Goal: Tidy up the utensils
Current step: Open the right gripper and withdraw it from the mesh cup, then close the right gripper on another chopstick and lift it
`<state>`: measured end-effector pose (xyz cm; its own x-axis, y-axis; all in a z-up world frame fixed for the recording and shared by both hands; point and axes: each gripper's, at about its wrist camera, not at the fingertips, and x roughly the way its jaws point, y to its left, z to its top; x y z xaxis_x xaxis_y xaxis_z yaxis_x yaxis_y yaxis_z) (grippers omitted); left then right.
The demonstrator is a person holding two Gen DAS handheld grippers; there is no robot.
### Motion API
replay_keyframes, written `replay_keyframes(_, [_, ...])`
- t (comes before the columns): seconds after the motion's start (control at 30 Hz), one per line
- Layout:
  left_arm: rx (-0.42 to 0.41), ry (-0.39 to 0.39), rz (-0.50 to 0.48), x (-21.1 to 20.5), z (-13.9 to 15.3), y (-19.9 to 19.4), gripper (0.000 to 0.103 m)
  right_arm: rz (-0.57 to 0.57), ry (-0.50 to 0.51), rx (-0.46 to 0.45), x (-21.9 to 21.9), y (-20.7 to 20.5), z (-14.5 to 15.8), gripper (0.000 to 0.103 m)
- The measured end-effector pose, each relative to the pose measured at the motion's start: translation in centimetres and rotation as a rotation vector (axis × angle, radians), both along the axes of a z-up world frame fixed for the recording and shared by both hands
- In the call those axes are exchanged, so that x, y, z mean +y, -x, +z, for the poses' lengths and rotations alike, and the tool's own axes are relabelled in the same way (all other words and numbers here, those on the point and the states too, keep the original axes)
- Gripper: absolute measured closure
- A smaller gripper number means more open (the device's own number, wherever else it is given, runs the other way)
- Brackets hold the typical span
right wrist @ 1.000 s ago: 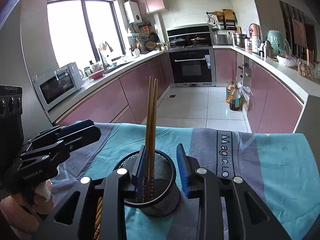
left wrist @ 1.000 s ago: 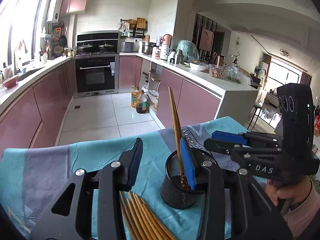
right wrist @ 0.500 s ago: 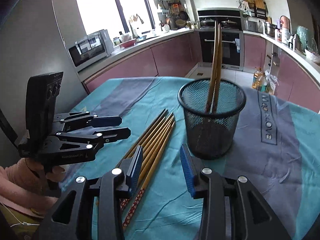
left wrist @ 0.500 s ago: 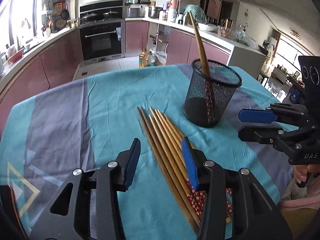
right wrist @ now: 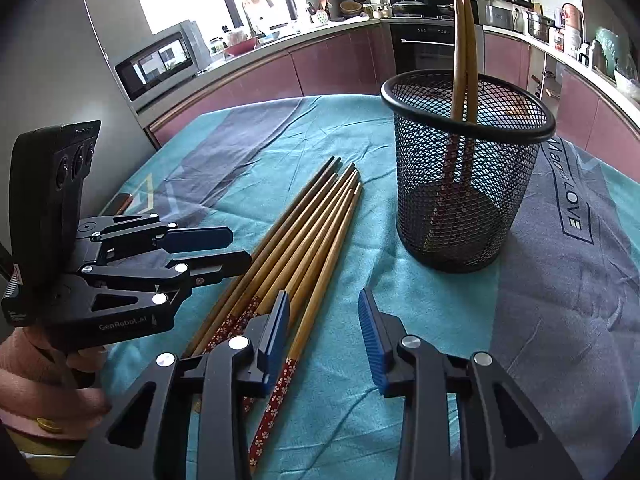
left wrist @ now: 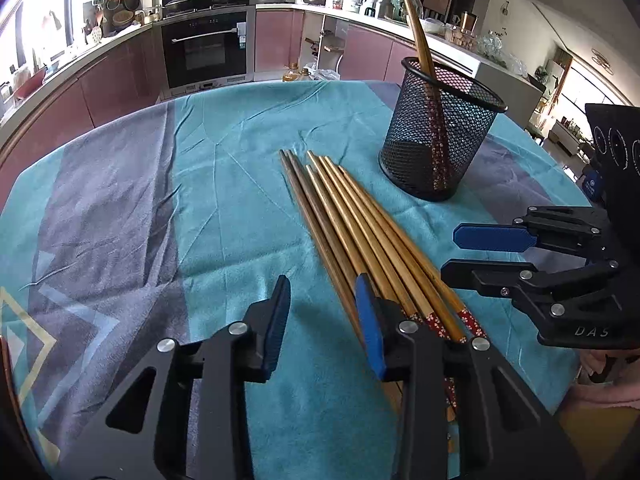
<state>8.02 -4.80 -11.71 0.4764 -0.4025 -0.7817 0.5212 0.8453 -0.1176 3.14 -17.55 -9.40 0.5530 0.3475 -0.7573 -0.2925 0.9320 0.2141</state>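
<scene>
Several wooden chopsticks [left wrist: 360, 232] [right wrist: 296, 240] lie side by side on the teal and grey cloth, patterned red ends toward me. A black mesh cup [left wrist: 440, 140] [right wrist: 464, 184] stands upright beyond them with two chopsticks [left wrist: 418, 36] [right wrist: 464, 40] leaning inside. My left gripper [left wrist: 322, 300] [right wrist: 240, 248] hovers at the bundle's left side, jaws closing, nothing between them. My right gripper [right wrist: 323, 308] [left wrist: 450, 254] hovers at the bundle's right side, jaws closing a little. The outermost chopstick shows in its gap near the left finger, unpressed.
The cloth [left wrist: 200, 200] covers a round table whose edge falls away on all sides. Pink kitchen counters, an oven [left wrist: 208, 48] and a microwave [right wrist: 160, 60] stand well behind. A hand and pink sleeve [right wrist: 24, 392] hold the left gripper.
Both grippers have come down and tipped toward the table, drawing back from the mesh cup to the near ends of the lying chopsticks. The left jaws have narrowed.
</scene>
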Motion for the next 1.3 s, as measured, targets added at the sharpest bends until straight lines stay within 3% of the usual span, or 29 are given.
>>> replay_keyframes(0.33, [0.012,0.011,-0.002,0.5,-0.1,-0.4,0.079,-0.012,0.057,0.021,0.7,-0.5,-1.1,0.073])
replay_keyframes(0.5, [0.031,0.000,0.020,1.1,-0.5,-0.8,0.084,-0.026,0.088,0.026,0.5,-0.6,-1.3,0.083])
replay_keyframes(0.8, [0.001,0.019,0.014,0.2,0.2,-1.0,0.077,-0.038,0.086,0.027,0.2,-1.0,-1.2,0.083])
replay_keyframes(1.0, [0.031,0.009,0.008,-0.5,-0.7,-2.0,0.075,-0.037,0.095,0.023,0.4,-1.4,-1.2,0.082])
replay_keyframes(1.3, [0.029,-0.022,0.011,-1.5,-1.1,-3.6,0.079,-0.042,0.106,0.016,0.9,-2.7,-1.2,0.082])
